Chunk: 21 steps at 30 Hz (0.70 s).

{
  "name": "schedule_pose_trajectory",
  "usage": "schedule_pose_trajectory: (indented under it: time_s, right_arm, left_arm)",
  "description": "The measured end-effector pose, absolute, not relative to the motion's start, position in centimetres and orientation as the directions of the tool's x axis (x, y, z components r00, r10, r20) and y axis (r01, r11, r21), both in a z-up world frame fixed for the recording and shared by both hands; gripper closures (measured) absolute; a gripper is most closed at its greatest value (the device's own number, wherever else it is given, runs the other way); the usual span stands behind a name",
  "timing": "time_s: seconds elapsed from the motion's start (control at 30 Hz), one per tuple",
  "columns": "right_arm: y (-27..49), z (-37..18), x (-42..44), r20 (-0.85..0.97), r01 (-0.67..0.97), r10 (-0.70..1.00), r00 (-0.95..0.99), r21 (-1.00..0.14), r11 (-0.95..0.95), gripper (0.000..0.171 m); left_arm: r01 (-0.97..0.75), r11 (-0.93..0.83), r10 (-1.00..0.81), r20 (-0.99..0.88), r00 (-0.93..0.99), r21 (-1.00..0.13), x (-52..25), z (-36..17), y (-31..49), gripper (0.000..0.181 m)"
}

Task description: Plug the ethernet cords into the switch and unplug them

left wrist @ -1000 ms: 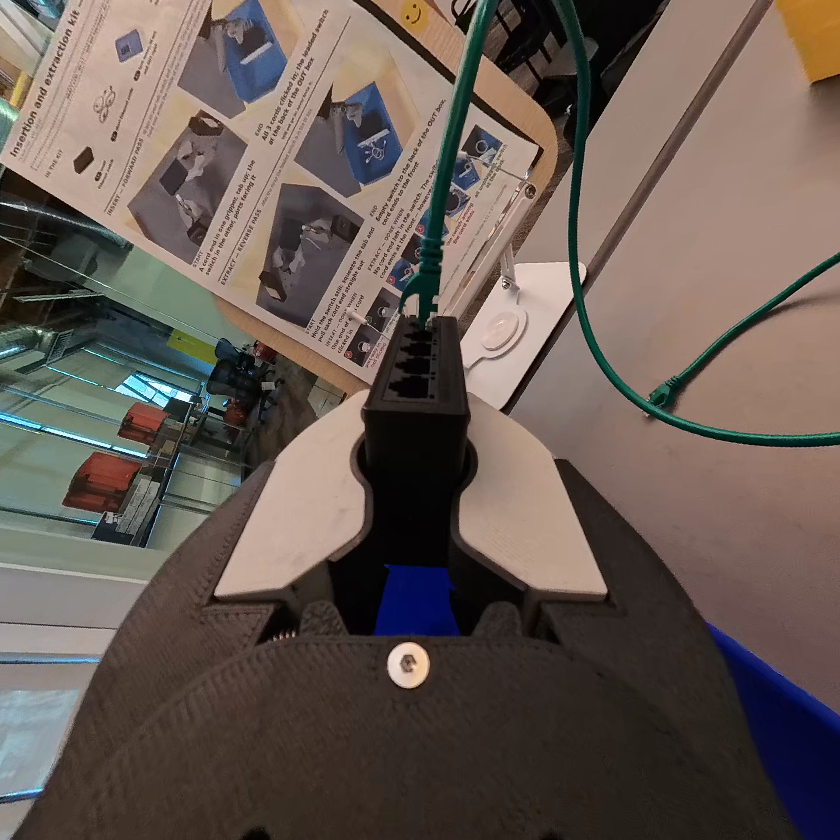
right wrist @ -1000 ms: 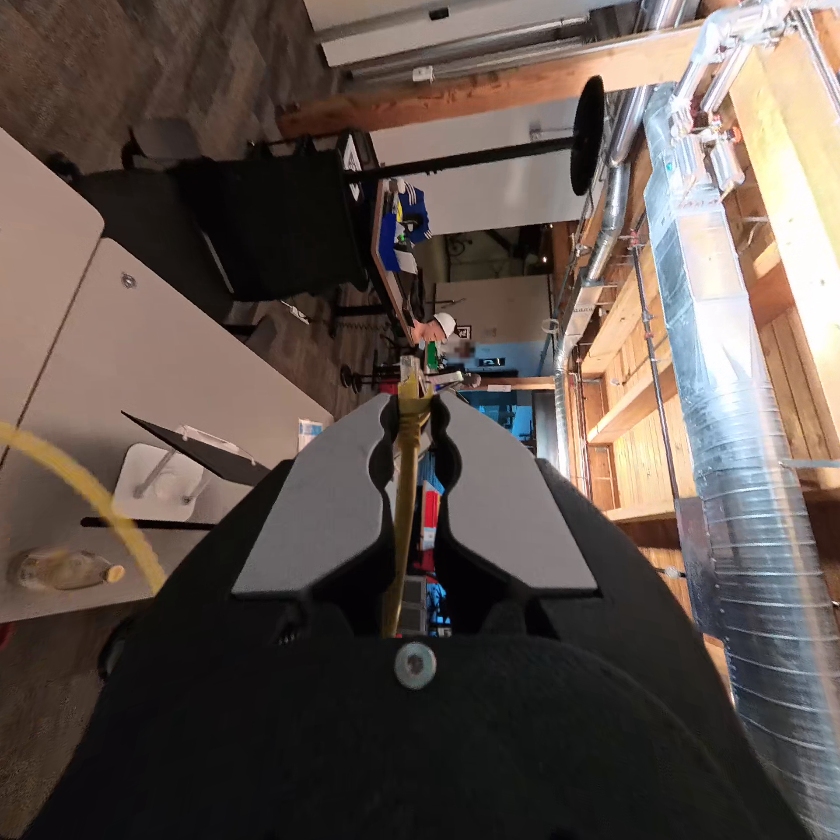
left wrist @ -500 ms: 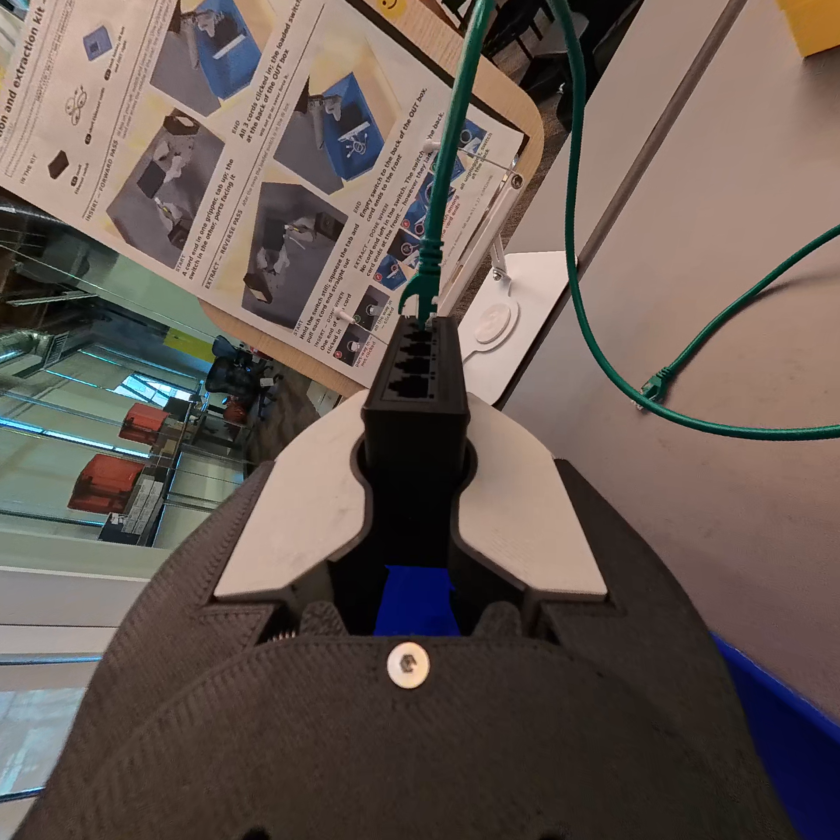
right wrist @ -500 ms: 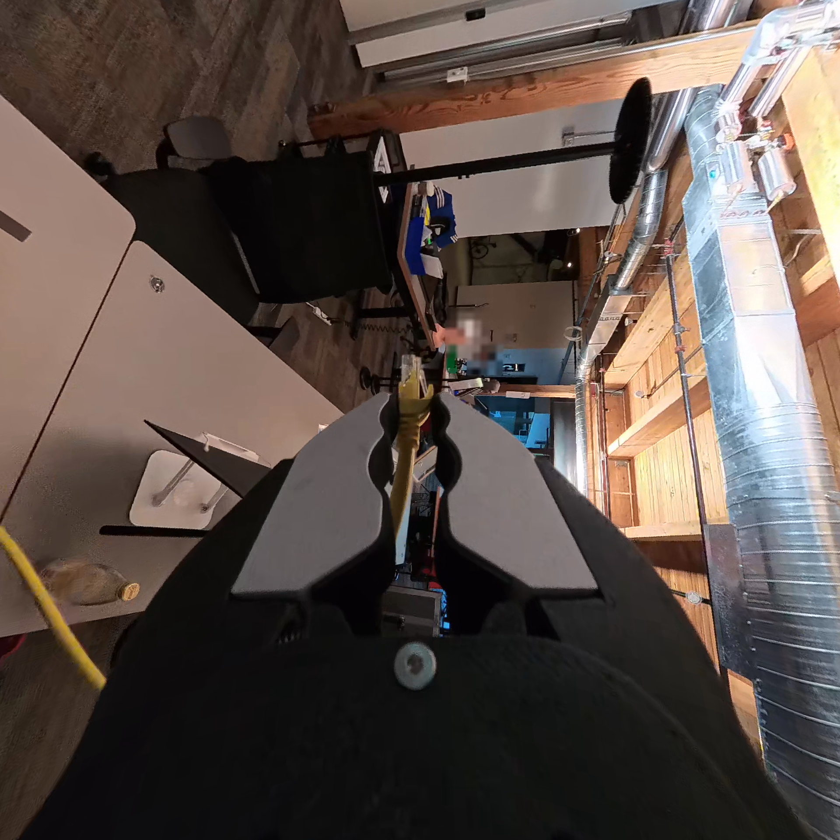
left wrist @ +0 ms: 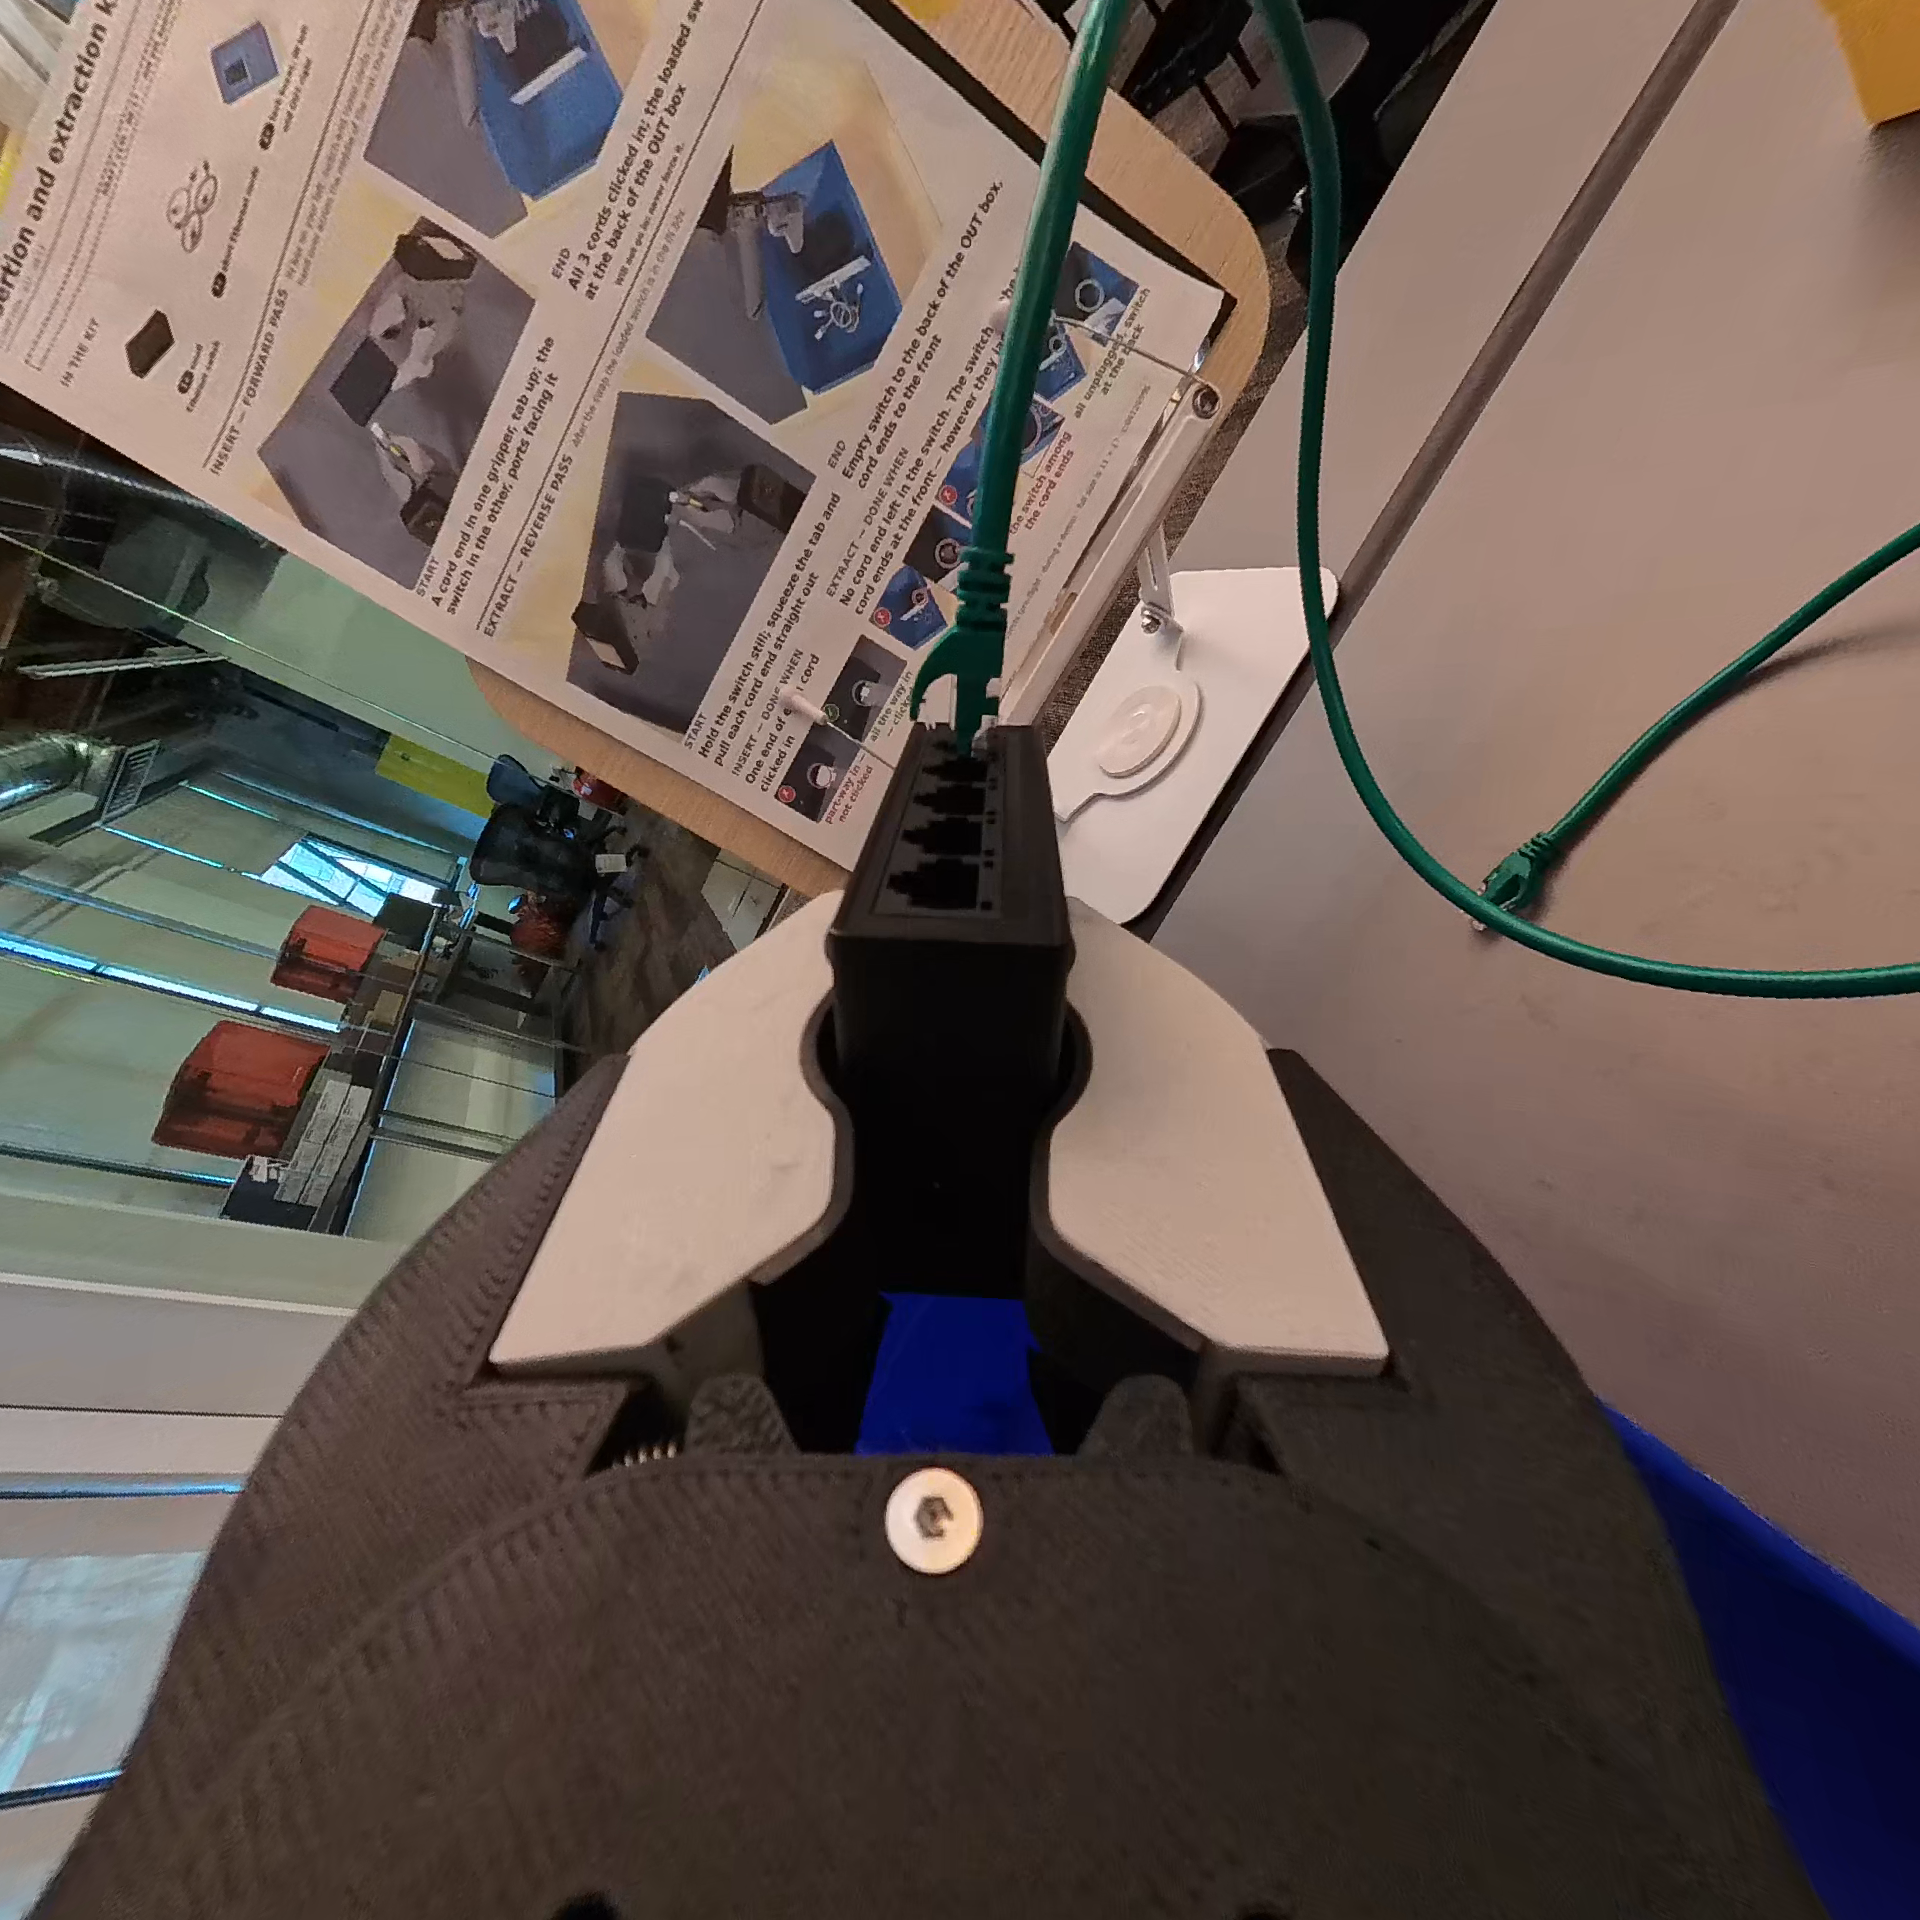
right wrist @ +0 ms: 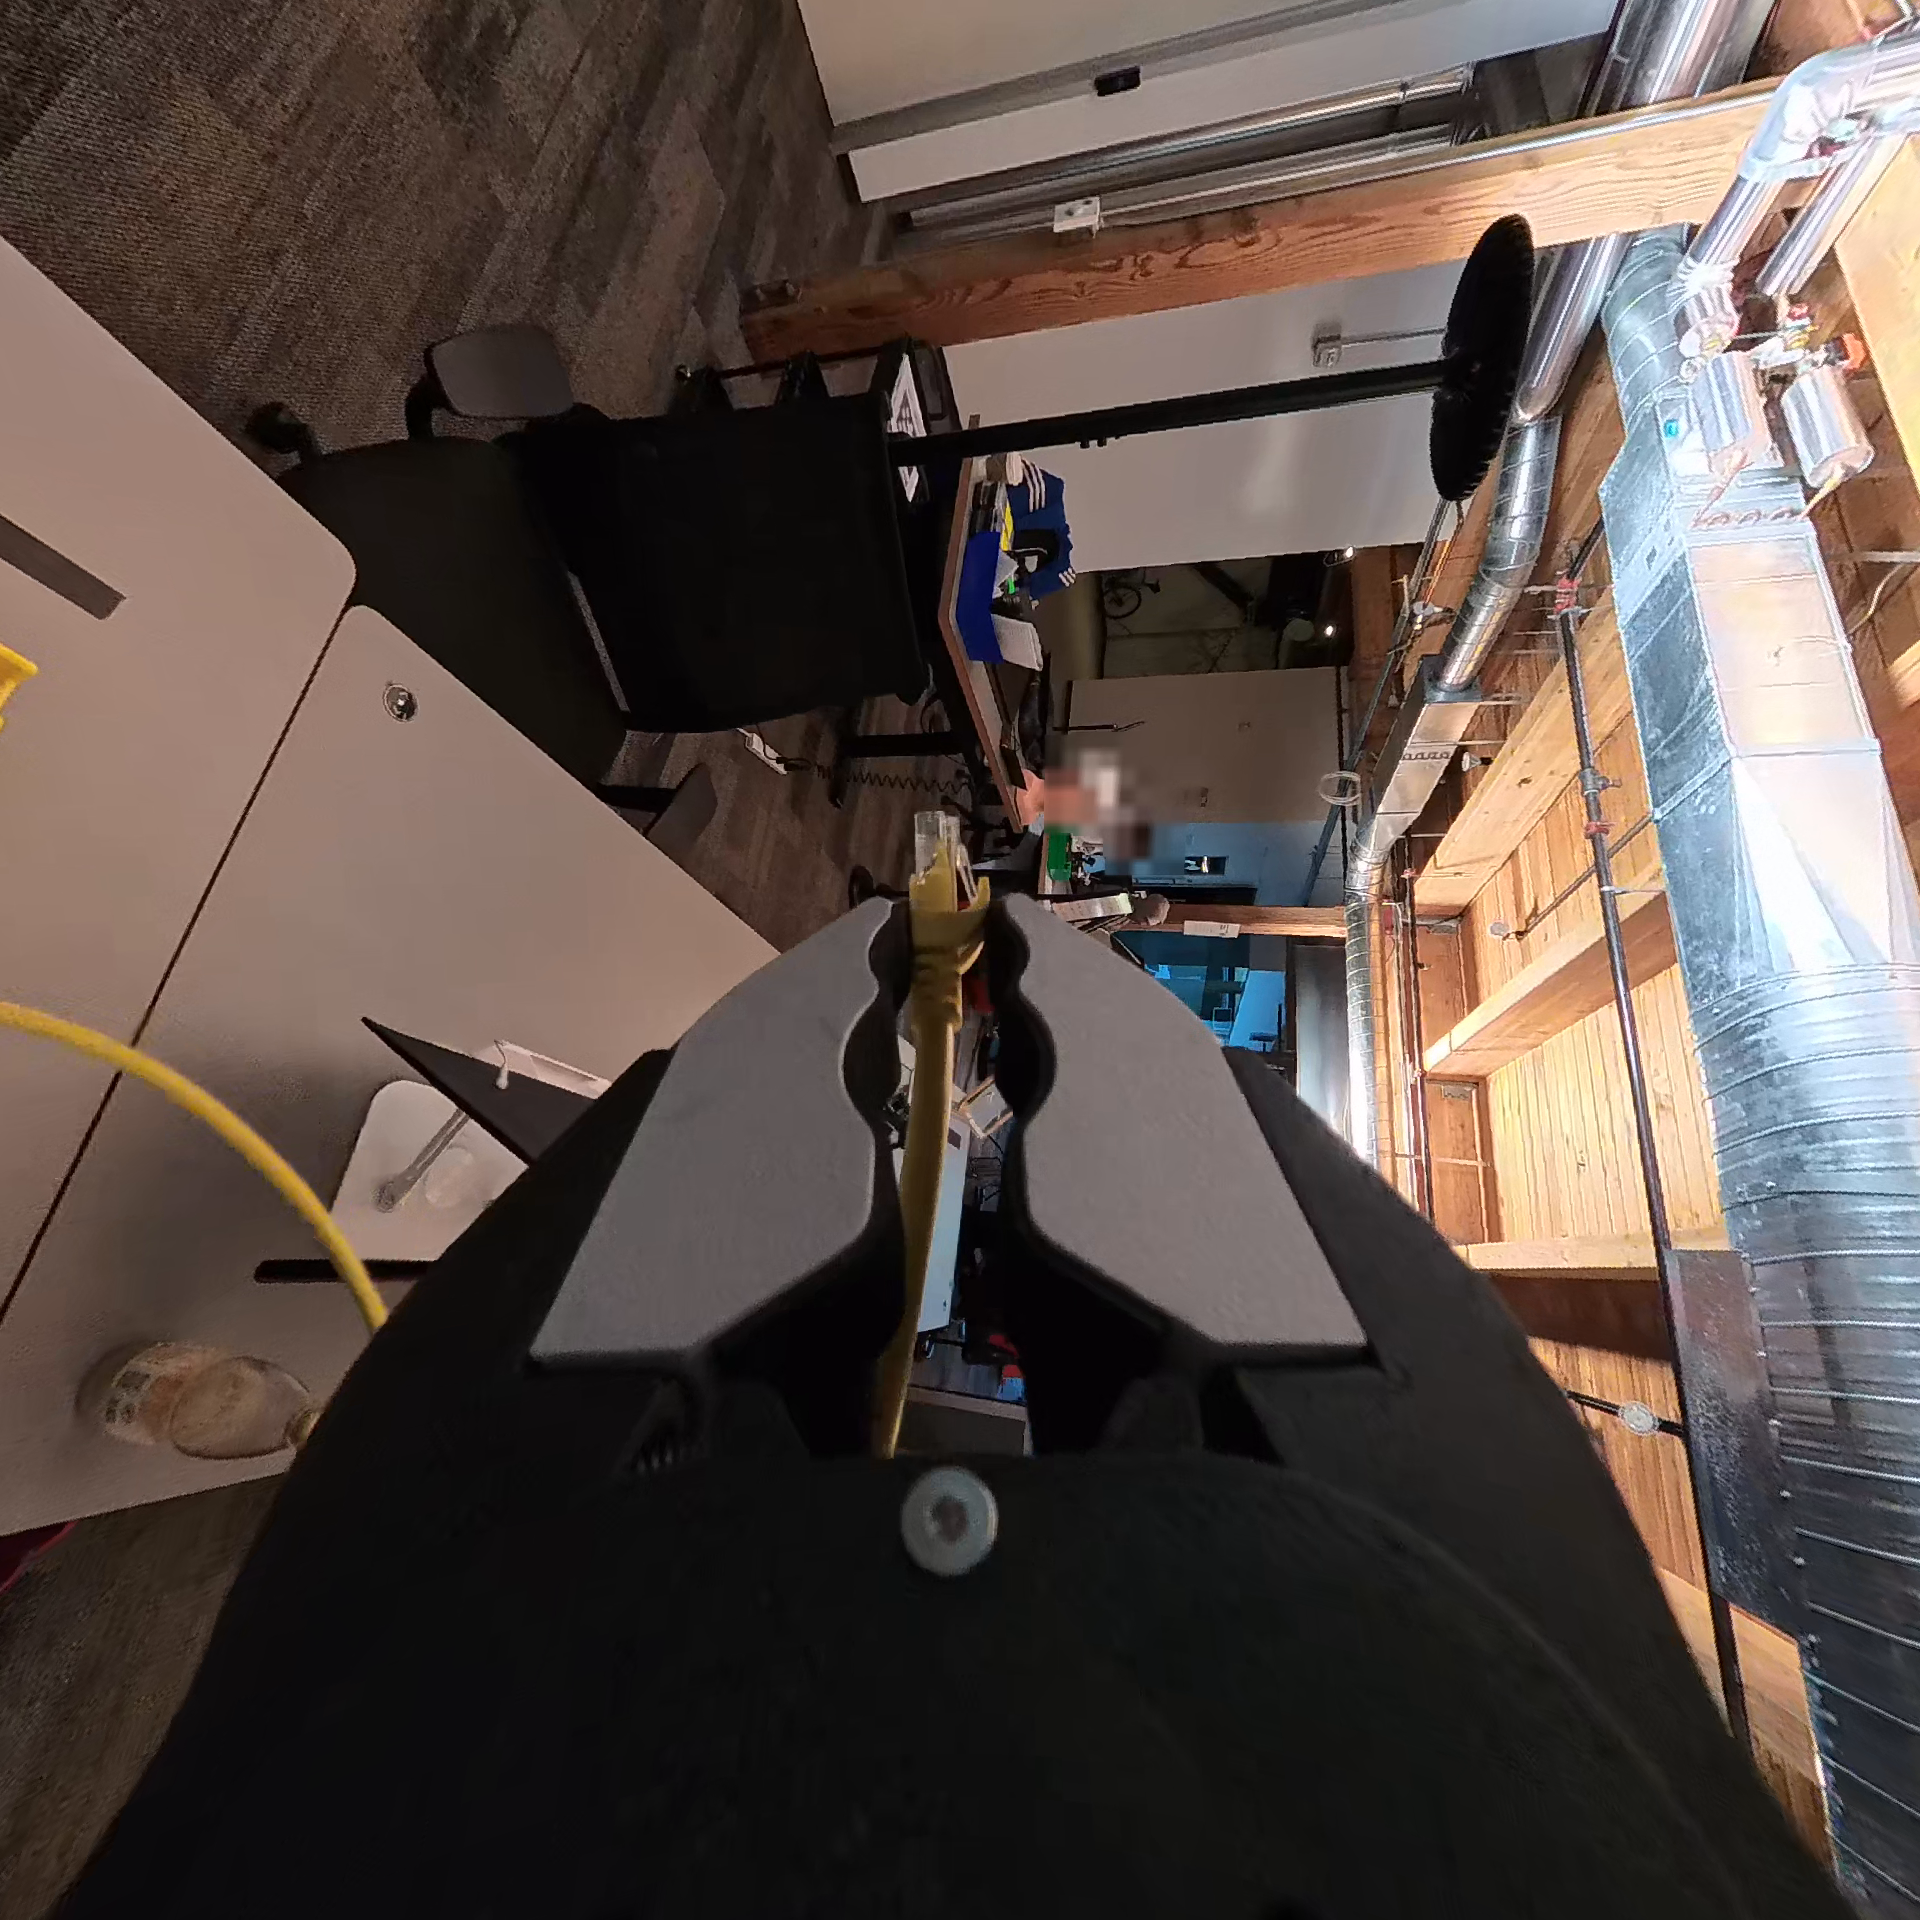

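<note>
The black switch point(left wrist: 951, 997) is clamped by the left gripper point(left wrist: 948, 1023), with a green cord point(left wrist: 1023, 364) seated in its far port. The yellow cord point(right wrist: 940, 971) is pinched by the right gripper point(right wrist: 945, 935).

Switch and two cords

Black switch point(left wrist: 951, 966) held ports-up, green cord point(left wrist: 1023, 353) plugged into its farthest port; yellow cord point(right wrist: 935, 997) unplugged, its clear plug pointing forward.

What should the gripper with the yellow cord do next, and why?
Probably swing the right gripper toward the switch and line the yellow cord plug up with an empty port. The left gripper already holds the switch, the green cord sits in the farthest port, and the nearer ports look empty. The right view shows no switch yet.
</note>
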State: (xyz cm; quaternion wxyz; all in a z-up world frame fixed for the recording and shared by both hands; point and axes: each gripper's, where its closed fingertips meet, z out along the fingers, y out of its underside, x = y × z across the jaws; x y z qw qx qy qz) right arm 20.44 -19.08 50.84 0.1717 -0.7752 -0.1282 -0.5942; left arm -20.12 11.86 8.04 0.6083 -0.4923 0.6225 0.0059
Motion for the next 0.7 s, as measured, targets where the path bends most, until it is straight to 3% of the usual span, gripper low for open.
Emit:
schedule_pose_trajectory:
  time_s: [0.3,0.7]
  right_arm:
    - [-16.8,46.4,22.0,0.945,0.434,0.030,0.326,-0.121,-0.893,0.156]
    - [-12.6,34.9,23.5,0.868,0.480,0.155,0.472,-0.106,-0.871,0.155]
  left_arm:
    - [-0.622,0.514,-0.606,-0.764,0.224,-0.591,-20.2,8.1,11.9,0.151]
    - [-0.618,0.517,-0.607,-0.763,0.223,-0.592,-20.2,8.2,11.6,0.151]
